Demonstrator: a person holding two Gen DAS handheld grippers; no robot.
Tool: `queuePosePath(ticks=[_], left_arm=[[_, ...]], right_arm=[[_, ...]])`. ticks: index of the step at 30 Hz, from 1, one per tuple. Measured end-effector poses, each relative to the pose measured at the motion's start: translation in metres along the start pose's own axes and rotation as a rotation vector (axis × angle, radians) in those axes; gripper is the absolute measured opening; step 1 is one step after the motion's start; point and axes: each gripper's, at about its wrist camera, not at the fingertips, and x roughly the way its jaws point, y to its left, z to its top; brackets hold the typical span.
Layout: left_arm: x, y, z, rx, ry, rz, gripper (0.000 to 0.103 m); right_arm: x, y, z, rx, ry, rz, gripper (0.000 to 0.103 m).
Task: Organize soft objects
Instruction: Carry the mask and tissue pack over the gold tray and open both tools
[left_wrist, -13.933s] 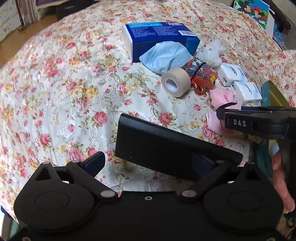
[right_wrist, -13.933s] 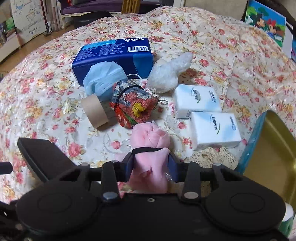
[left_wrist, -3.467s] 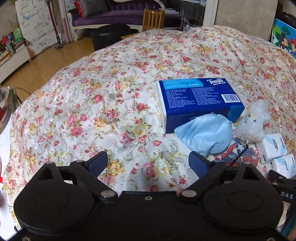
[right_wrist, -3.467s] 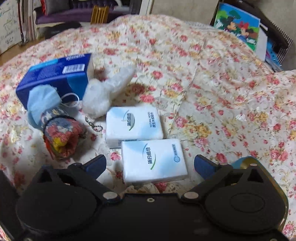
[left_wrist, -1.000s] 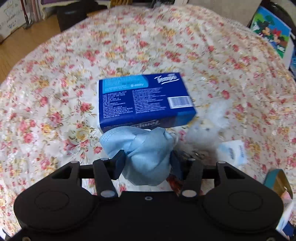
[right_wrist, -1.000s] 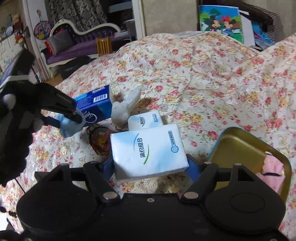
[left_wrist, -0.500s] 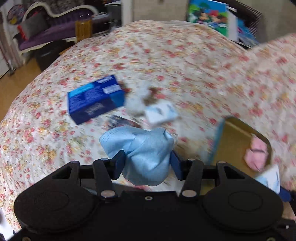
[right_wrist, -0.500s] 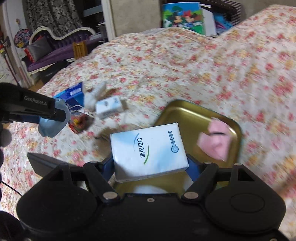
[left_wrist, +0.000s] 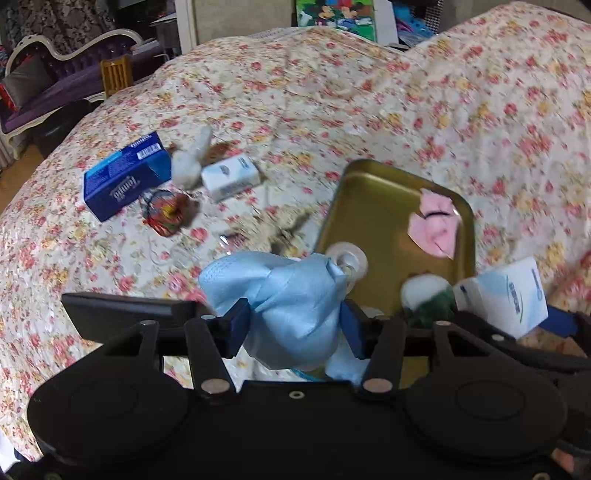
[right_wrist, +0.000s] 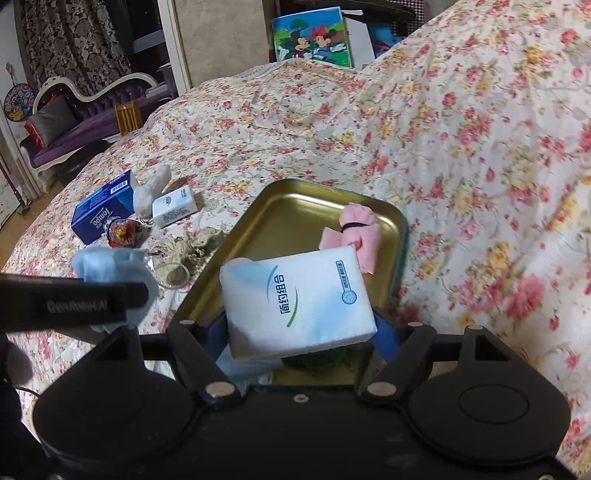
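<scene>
Counted across both views: two white tissue packs (right_wrist: 295, 302) (right_wrist: 173, 211), one blue tissue box (left_wrist: 125, 181), one blue face mask (left_wrist: 288, 299), one pink cloth bundle (right_wrist: 354, 232), one gold tin tray (right_wrist: 295, 210). Also one white plush toy (left_wrist: 190, 162) and one red patterned pouch (left_wrist: 166, 214). Possibly one tape roll (left_wrist: 347, 258), though that area is blurred.

The blue tissue box (right_wrist: 101, 214) on the bed carries the brand "Tempo" on its side, beside a barcode on top. The white tissue pack (right_wrist: 297, 304) shows the Chinese characters "简约组合". The left gripper's arm (right_wrist: 74, 304) reads "GenRobot.AI".
</scene>
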Motion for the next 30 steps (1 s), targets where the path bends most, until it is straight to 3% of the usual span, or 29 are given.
queuePosePath(ticks=[17, 30], left_arm=[[0.022, -0.016, -0.029, 0.003, 0.090, -0.053, 0.052], [0.050, -0.024, 0.005, -0.015, 0.104, -0.036, 0.052]], right_arm=[[-0.001, -0.020, -0.010, 0.058, 0.030, -0.026, 0.077], [0.034, -0.028, 0.063, 0.110, 0.018, -0.018, 0.077]])
